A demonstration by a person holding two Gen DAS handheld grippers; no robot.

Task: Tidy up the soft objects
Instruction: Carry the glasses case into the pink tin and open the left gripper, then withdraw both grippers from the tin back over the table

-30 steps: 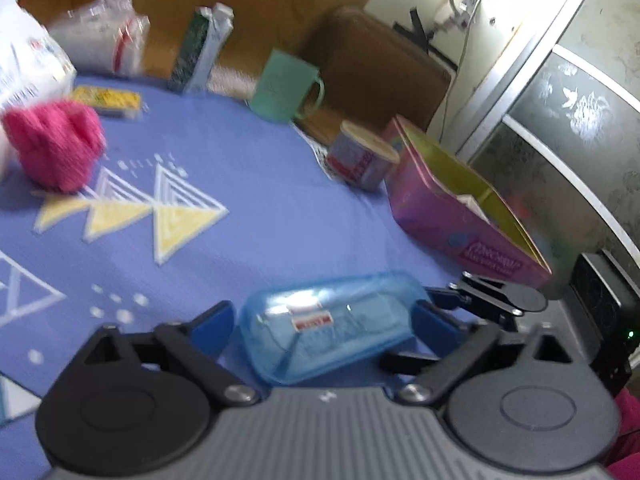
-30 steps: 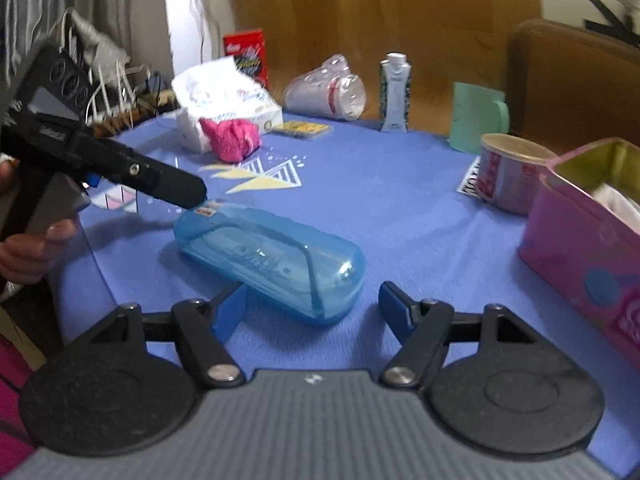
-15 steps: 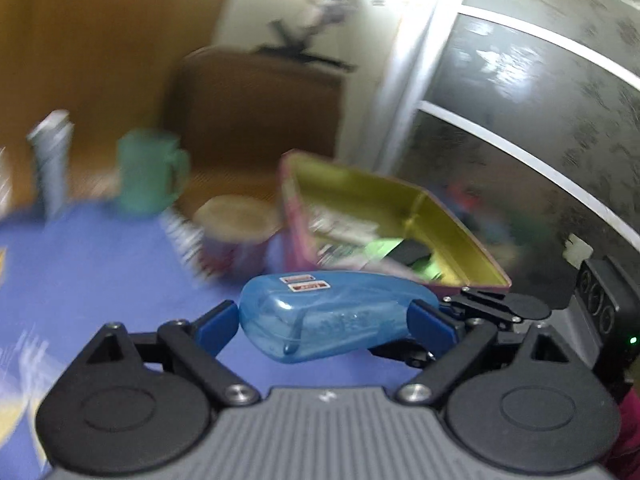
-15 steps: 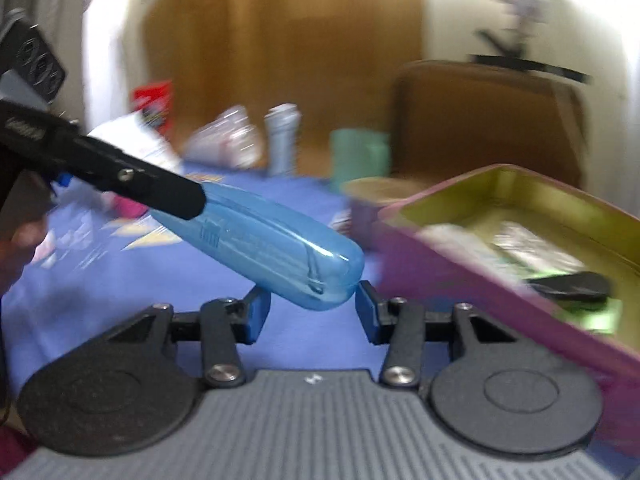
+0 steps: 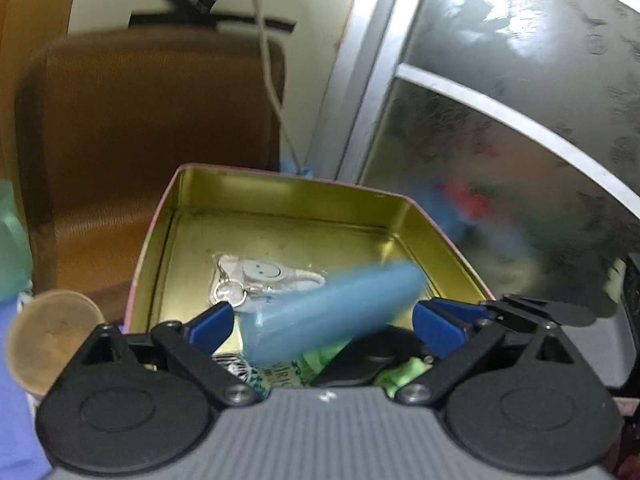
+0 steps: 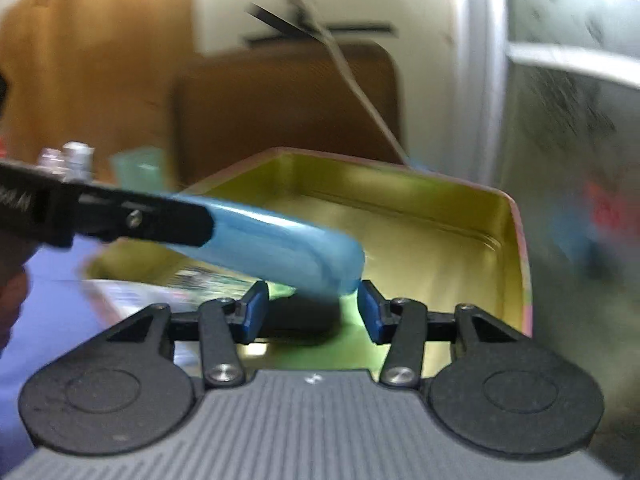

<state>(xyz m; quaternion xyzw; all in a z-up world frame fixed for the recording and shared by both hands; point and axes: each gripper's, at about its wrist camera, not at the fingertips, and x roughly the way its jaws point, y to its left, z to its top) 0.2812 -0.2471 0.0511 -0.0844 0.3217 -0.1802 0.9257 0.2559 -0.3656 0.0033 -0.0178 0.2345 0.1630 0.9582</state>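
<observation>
A translucent blue case (image 5: pixel 332 314) hangs tilted over the open pink tin (image 5: pixel 280 236) with the gold inside. My left gripper (image 5: pixel 322 326) stands wide around it; its blue pads (image 5: pixel 210 326) look slightly apart from the blurred case. In the right wrist view the case (image 6: pixel 280 250) points down into the tin (image 6: pixel 440 236), with its tip between the fingers of my right gripper (image 6: pixel 310 312), which closes on it. The other gripper's black finger (image 6: pixel 120 220) covers the case's far end.
The tin holds a white smiley keyring (image 5: pixel 260 278), a green packet (image 5: pixel 320 360) and a black object (image 5: pixel 372 354). A round can (image 5: pixel 52 340) stands left of the tin on the blue cloth. A brown chair (image 5: pixel 152 128) and a glass door (image 5: pixel 520 140) are behind.
Both grippers have carried the blue case from the tablecloth up and right, over the open tin. The case now tilts down into the tin.
</observation>
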